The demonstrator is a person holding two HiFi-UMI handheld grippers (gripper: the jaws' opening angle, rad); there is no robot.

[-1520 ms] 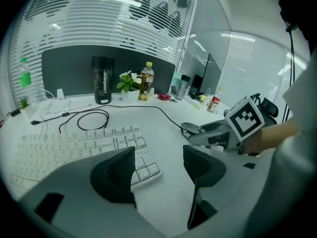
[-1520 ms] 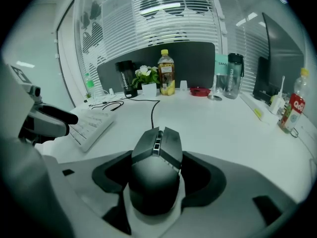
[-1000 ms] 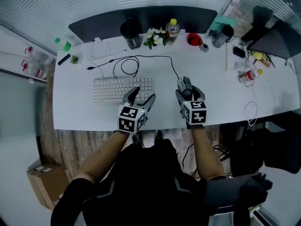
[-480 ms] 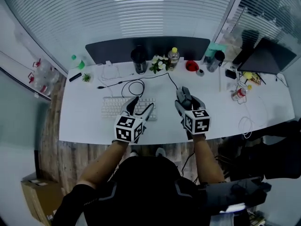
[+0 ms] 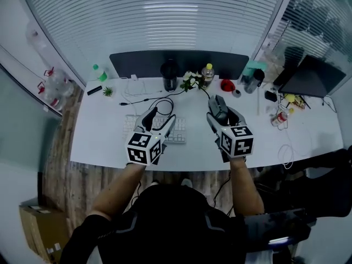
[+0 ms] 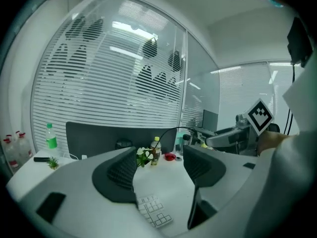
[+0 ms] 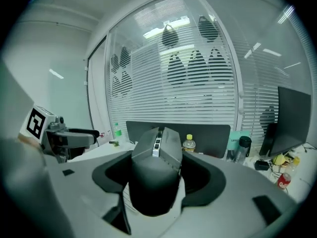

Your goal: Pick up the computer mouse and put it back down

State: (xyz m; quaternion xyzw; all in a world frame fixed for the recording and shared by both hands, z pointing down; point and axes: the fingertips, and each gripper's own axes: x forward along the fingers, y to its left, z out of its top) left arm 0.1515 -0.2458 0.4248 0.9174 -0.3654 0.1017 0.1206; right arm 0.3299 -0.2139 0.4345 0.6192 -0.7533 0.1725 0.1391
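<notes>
A dark grey computer mouse (image 7: 156,175) sits between the jaws of my right gripper (image 5: 221,111), which is shut on its sides and holds it in the air above the white desk (image 5: 104,142). The mouse's black cable (image 5: 165,100) runs back across the desk in a loop. My left gripper (image 5: 161,118) hangs over the white keyboard (image 5: 180,132) to the left of the mouse. Its jaws stand open with nothing between them in the left gripper view, where the left gripper (image 6: 158,170) shows keyboard keys (image 6: 153,213) below.
Along the desk's back edge stand a dark screen (image 5: 179,62), a black cup (image 5: 169,73), white flowers (image 5: 191,81), a yellow-capped bottle (image 5: 207,73) and a red object (image 5: 227,84). A green bottle (image 5: 99,73) is at the far left. A laptop (image 5: 311,76) and clutter fill the right end.
Both grippers have risen above the desk, the right one carrying the mouse up with it. The head view now takes in more of the room.
</notes>
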